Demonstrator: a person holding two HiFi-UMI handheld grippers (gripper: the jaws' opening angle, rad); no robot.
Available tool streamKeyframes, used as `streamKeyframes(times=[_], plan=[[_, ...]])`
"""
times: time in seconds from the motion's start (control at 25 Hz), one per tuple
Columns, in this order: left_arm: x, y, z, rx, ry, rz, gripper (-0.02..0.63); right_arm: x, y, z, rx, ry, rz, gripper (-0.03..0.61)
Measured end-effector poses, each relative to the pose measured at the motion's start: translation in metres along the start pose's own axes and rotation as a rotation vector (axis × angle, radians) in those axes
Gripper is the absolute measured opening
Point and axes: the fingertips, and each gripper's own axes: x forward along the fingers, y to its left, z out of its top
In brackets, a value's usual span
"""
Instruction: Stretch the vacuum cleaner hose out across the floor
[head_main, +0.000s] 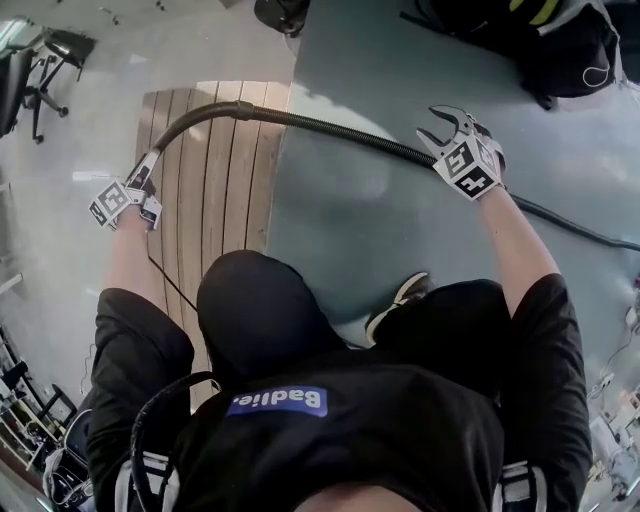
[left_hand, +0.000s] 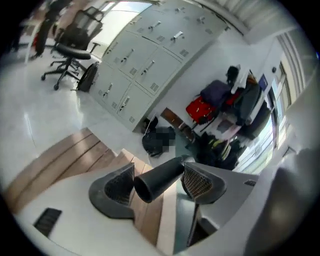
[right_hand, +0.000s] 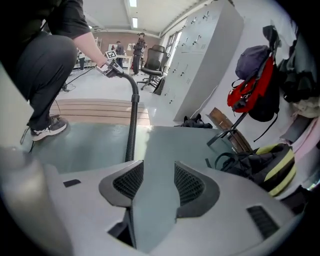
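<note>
Left claw (head_main: 140, 185) stands open, its pads spread wide, with the smooth black end of the vacuum cleaner hose (left_hand: 157, 180) lying between them; in the left gripper view the tube's open mouth points back toward the camera. It runs close along the right-hand pad, and whether it touches that pad I cannot tell. The claw sits over a strip of wooden planks (head_main: 215, 170) set into the pale floor.

From there the hose (head_main: 330, 128) curves up over the planks, changes from smooth tube to ribbed hose, and runs across the grey-green floor (head_main: 380, 220) toward the right claw (head_main: 448, 125) – then on past it and off the right edge of the head view.

The right claw (right_hand: 159, 165) is open too, and nothing stands between its pads but bare floor. In the right gripper view the ribbed hose (right_hand: 131, 130) passes just outside the left-hand pad and goes out of sight behind it; whether it touches the claw is unclear. Farther back in that view it bends over to the left claw (right_hand: 111, 67), held out in the person's hand.

The person crouches between the two claws, one shoe (head_main: 400, 300) on the grey-green floor. Grey lockers (left_hand: 145, 55), an office chair (left_hand: 70, 42) and a red bag (left_hand: 200, 107) among other bags stand well behind.
</note>
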Motion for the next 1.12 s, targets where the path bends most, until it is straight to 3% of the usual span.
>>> streamKeyframes(times=[0.2,0.32,0.44,0.6,0.84,0.96,1.12], plan=[[-0.025,-0.012,0.065,0.222,-0.062,0.047,0.304,0.007,0.004,0.006,0.056,-0.032,0.0,0.178],[0.002,-0.08,0.065,0.431,0.036,-0.072,0.304,0.009,0.005,0.018,0.052,-0.067,0.008,0.178],[0.054,-0.168,0.033,0.553,0.091,-0.256,0.302,0.011,0.0,0.029,0.071,-0.103,0.004,0.178],[0.121,-0.267,-0.044,0.681,0.201,-0.465,0.302,0.012,-0.005,0.038,0.068,-0.147,-0.005,0.178],[0.165,-0.368,-0.152,0.815,0.362,-0.68,0.301,0.012,-0.01,0.023,0.109,-0.171,-0.01,0.178],[0.167,-0.397,-0.169,0.888,0.37,-0.73,0.285,0.009,-0.014,0.019,0.136,-0.168,0.006,0.178],[0.14,-0.44,-0.144,1.042,0.33,-0.817,0.232,-0.015,-0.026,0.045,0.191,-0.219,0.032,0.178]])
